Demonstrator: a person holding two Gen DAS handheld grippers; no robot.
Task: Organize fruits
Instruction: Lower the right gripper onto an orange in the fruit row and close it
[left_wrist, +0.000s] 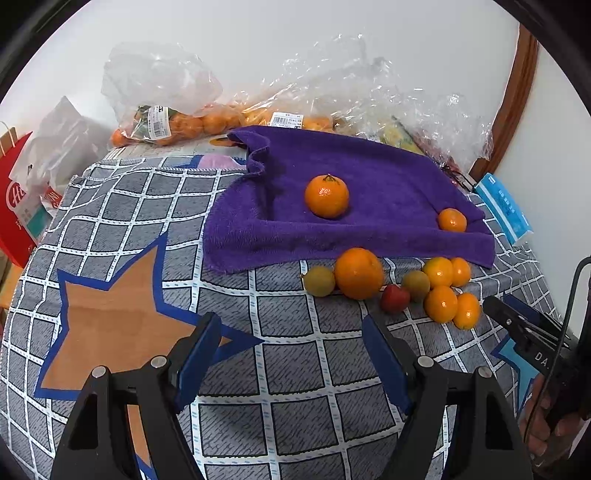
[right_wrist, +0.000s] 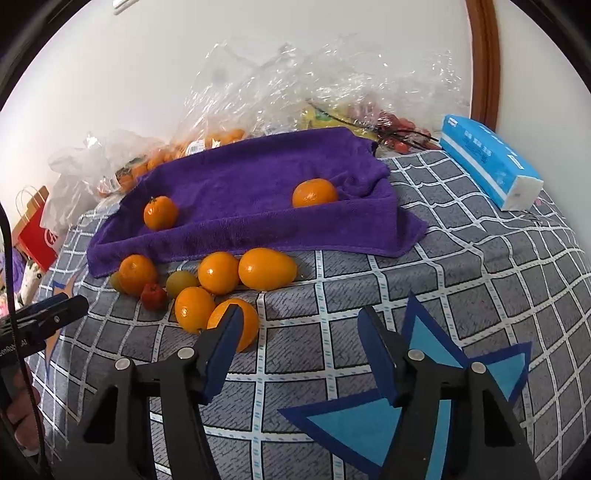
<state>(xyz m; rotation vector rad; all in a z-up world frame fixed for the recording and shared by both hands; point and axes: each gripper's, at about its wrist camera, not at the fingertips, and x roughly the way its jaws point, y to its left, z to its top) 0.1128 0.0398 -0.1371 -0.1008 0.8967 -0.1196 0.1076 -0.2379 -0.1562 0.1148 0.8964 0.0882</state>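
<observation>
A purple towel (left_wrist: 369, 177) (right_wrist: 240, 184) lies at the back of the checked tablecloth with two mandarins on it, one (left_wrist: 326, 195) (right_wrist: 160, 212) and another (left_wrist: 452, 220) (right_wrist: 314, 192). In front of the towel lies a loose cluster: a large orange (left_wrist: 359, 273) (right_wrist: 137, 273), several small oranges (left_wrist: 440, 303) (right_wrist: 218, 272), two greenish fruits (left_wrist: 319, 281) (right_wrist: 181, 282) and a small red fruit (left_wrist: 394, 299) (right_wrist: 153, 296). My left gripper (left_wrist: 291, 341) is open and empty, short of the cluster. My right gripper (right_wrist: 301, 332) is open and empty, its left finger just in front of an orange (right_wrist: 245, 325).
Clear plastic bags of oranges (left_wrist: 166, 125) (right_wrist: 207, 144) and other produce lie behind the towel against the wall. A blue tissue pack (left_wrist: 502, 206) (right_wrist: 491, 162) lies at the right. A red paper bag (left_wrist: 14, 206) stands off the left edge. A wooden frame (left_wrist: 517, 92) leans behind.
</observation>
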